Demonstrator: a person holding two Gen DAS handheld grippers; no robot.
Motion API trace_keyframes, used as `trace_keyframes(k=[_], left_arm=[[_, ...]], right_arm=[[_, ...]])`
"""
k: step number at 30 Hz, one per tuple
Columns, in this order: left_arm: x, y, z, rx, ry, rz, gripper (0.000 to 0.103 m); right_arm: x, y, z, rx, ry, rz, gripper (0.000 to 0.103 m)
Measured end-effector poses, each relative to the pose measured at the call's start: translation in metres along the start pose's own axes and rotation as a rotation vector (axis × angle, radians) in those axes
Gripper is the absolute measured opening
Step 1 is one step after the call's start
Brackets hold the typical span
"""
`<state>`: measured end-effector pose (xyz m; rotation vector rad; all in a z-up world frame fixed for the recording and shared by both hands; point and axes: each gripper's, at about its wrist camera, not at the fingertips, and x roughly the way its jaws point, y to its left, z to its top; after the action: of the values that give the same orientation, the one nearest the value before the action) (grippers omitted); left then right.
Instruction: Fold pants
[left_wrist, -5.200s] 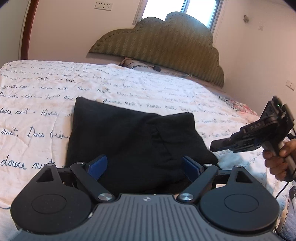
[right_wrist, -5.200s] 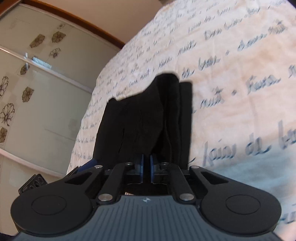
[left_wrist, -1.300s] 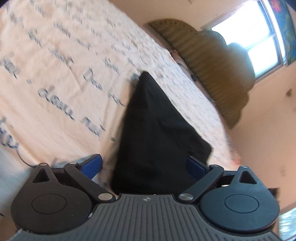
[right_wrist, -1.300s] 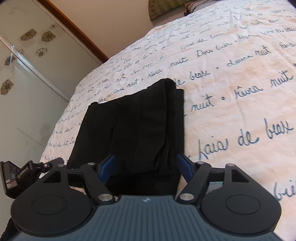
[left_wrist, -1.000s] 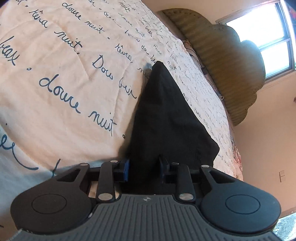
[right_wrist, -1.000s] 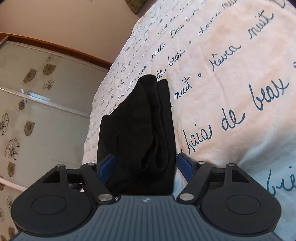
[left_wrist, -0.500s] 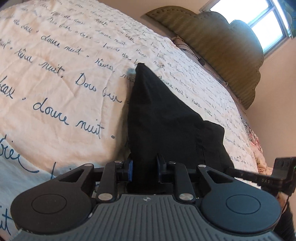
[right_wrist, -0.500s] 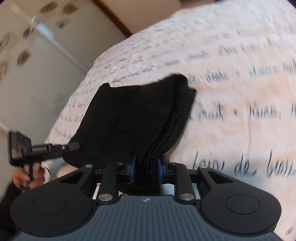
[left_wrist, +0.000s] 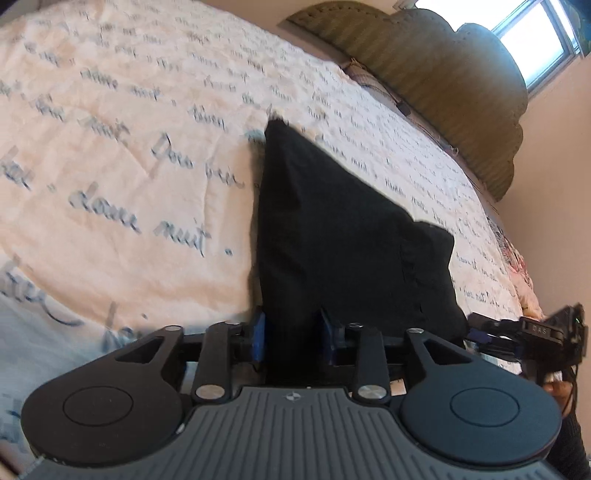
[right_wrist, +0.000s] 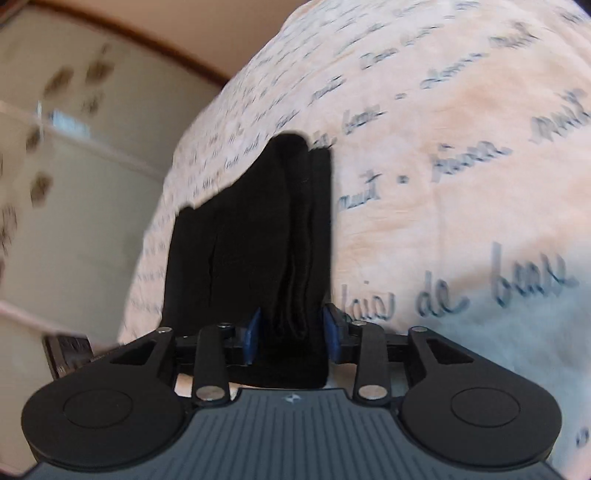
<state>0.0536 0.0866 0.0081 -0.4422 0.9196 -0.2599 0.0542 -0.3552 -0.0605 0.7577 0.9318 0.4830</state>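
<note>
The black pants (left_wrist: 343, 236) lie folded into a thick bundle on the bed. My left gripper (left_wrist: 293, 338) is shut on the near left corner of the bundle; cloth fills the gap between its blue pads (left_wrist: 258, 338). My right gripper (right_wrist: 291, 332) is shut on the bundle's other near corner (right_wrist: 295, 295), its blue pads (right_wrist: 330, 332) pressing the stacked layers. The right gripper also shows in the left wrist view (left_wrist: 532, 332) at the bundle's right side. The left gripper shows dimly at the left edge of the right wrist view (right_wrist: 70, 347).
The bed cover (left_wrist: 129, 166) is cream with blue handwriting print. A padded olive headboard (left_wrist: 443, 85) and a window (left_wrist: 532, 44) are at the far end. Frosted wardrobe doors with flower motifs (right_wrist: 55, 166) stand beside the bed.
Both grippers were open around the bundle's corners about a second ago and have closed on them. The right view has swung and is blurred; the left has tilted slightly.
</note>
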Motion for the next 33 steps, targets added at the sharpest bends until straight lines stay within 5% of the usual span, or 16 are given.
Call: trace_keyframes(k=[2, 4, 8, 12, 19, 26, 28, 30, 33], left_arm=[[-0.021, -0.01, 0.002, 0.037, -0.089, 0.058, 0.038], [-0.034, -0.026, -0.002, 0.093, -0.162, 0.04, 0.038], [-0.015, -0.077, -0.028, 0.288, -0.215, 0.053, 0.041], [0.03, -0.103, -0.062, 0.464, -0.22, 0.205, 0.041], [0.042, -0.092, -0.083, 0.452, -0.331, 0.218, 0.05], [0.015, -0.089, -0.082, 0.379, -0.326, 0.194, 0.055], [-0.002, -0.087, -0.089, 0.338, -0.331, 0.177, 0.063], [-0.014, -0.087, -0.1, 0.314, -0.329, 0.206, 0.088], [-0.022, -0.08, -0.118, 0.247, -0.29, 0.235, 0.096]], right_arm=[[-0.027, 0.01, -0.008, -0.022, -0.137, -0.058, 0.054], [-0.044, 0.029, -0.019, -0.093, -0.246, -0.051, 0.057], [-0.024, 0.073, -0.036, -0.204, -0.296, -0.004, 0.057], [0.032, 0.103, -0.051, -0.285, -0.312, -0.216, 0.06], [0.093, 0.121, -0.115, -0.688, -0.369, -0.525, 0.074], [0.059, 0.132, -0.118, -0.605, -0.387, -0.539, 0.076], [0.041, 0.136, -0.132, -0.603, -0.419, -0.541, 0.079], [0.028, 0.136, -0.145, -0.583, -0.415, -0.524, 0.081], [0.02, 0.133, -0.162, -0.544, -0.378, -0.507, 0.082]])
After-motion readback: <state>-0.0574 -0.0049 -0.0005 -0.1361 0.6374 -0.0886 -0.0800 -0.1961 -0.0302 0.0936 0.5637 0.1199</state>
